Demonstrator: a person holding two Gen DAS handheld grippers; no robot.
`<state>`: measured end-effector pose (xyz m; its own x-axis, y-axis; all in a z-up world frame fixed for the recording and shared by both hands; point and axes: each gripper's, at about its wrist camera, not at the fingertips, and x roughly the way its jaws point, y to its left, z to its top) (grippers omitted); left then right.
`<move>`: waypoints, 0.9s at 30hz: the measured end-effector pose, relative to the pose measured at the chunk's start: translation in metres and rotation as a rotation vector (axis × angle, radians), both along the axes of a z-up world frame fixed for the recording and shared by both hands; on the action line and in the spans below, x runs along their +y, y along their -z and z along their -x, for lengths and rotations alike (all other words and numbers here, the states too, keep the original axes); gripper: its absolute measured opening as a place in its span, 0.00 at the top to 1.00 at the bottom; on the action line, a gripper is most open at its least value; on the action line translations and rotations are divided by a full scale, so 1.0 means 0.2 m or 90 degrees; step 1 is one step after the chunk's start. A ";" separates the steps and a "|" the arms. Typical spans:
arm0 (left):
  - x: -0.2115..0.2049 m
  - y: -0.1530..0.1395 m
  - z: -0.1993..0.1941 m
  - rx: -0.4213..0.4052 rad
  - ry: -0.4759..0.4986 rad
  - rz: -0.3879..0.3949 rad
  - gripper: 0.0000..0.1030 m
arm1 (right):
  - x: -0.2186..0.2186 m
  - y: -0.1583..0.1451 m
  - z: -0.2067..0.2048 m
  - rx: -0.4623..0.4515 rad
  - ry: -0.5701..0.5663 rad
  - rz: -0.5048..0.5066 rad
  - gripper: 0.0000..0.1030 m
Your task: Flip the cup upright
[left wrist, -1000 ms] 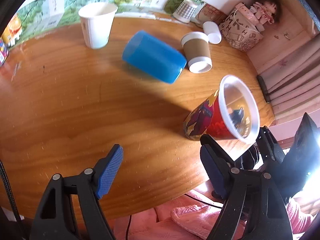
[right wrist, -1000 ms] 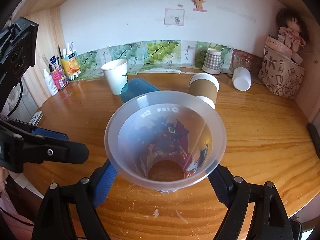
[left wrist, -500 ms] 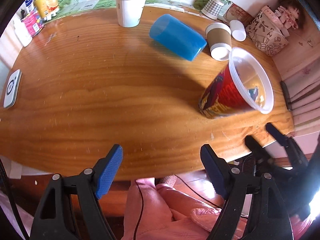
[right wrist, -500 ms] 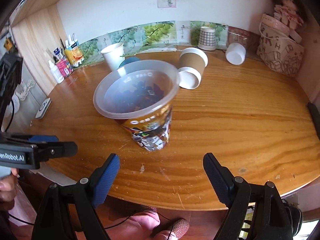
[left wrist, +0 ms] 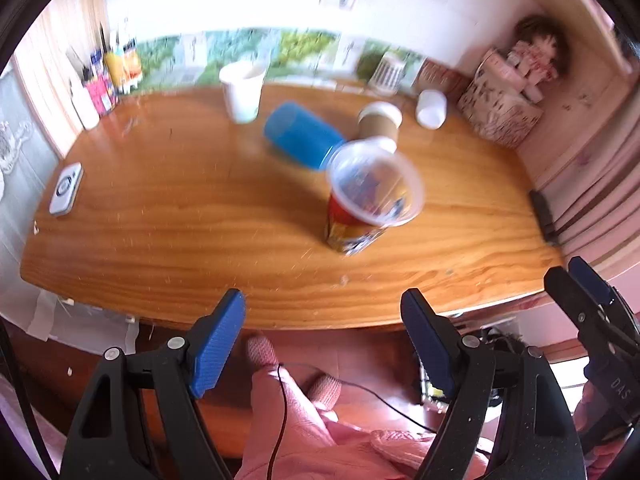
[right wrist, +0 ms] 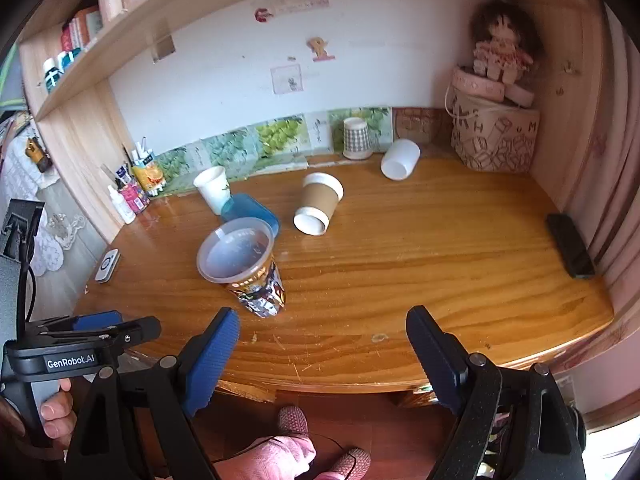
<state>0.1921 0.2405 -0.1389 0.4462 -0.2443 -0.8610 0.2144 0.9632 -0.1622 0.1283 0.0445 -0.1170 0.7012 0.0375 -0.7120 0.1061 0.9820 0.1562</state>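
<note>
Printed cup (right wrist: 250, 268) upright, open-mouthed

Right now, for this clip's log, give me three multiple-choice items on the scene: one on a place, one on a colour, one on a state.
1. Where does the printed cup stand?
A. on the shelf
B. on the table, in front of the blue cup
C. inside the basket

2. What colour is the sleeve of the tipped coffee cup?
A. brown
B. green
C. pink

3. How is the right tool?
A. shut on the printed cup
B. shut on nothing
C. open, holding nothing

Answers: 1 B, its base sits on the wood nearer the camera than the blue cup. 2 A, the band round it is brown. 3 C, its fingers stand wide apart at the table's near edge, clear of the cup.
</note>
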 end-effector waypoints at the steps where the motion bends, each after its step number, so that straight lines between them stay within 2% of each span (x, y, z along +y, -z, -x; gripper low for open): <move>1: 0.00 -0.04 0.02 -0.011 -0.006 0.007 0.20 | 0.00 -0.05 0.02 -0.013 -0.008 0.001 0.16; 5: -0.02 -0.21 0.07 -0.038 -0.018 0.060 0.20 | 0.03 -0.23 0.12 -0.059 -0.039 0.011 0.16; 7: -0.03 -0.28 0.09 -0.059 -0.019 0.068 0.20 | 0.05 -0.32 0.17 -0.091 -0.054 0.029 0.16; 11: -0.05 -0.45 0.16 -0.134 -0.021 0.097 0.20 | 0.07 -0.43 0.23 -0.131 -0.088 0.018 0.16; 15: -0.06 -0.57 0.24 -0.227 -0.036 0.068 0.16 | 0.07 -0.51 0.27 -0.165 -0.095 0.012 0.16; 21: -0.06 -0.68 0.34 -0.340 -0.065 0.068 0.10 | -0.01 -0.58 0.31 -0.231 -0.053 0.003 0.16; 24: -0.05 -0.72 0.39 -0.389 -0.079 0.069 0.04 | -0.01 -0.60 0.35 -0.267 -0.045 0.012 0.07; 25: -0.04 -0.73 0.40 -0.403 -0.081 0.073 0.04 | -0.02 -0.61 0.36 -0.275 -0.043 0.012 0.01; 27: -0.05 -0.75 0.42 -0.424 -0.090 0.066 0.03 | -0.04 -0.61 0.38 -0.289 -0.035 0.011 0.00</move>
